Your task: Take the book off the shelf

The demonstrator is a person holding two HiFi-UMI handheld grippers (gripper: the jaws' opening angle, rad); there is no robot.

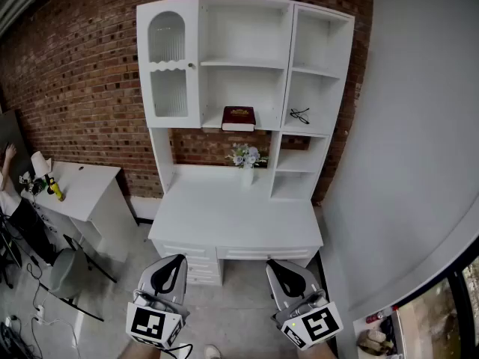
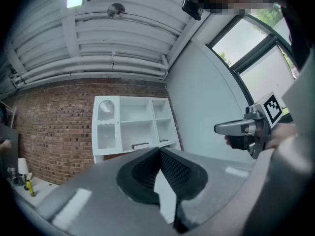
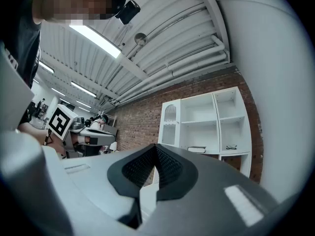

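Nearest, at the bottom of the head view, the left gripper and the right gripper hang side by side above the grey floor, both pointing at the furniture ahead. Each gripper's own view shows its jaws clenched tip to tip with nothing between them.

Just beyond them stands a white bench with drawers along its front edge. At the back of its top is a small vase of pale flowers.

Above the bench rises a white shelf unit. The book, dark red, lies flat on the middle shelf of the centre bay, well apart from both grippers. A glazed door closes the bay to its left, and a pair of glasses lies in the bay to its right.

Behind everything runs a brick wall.
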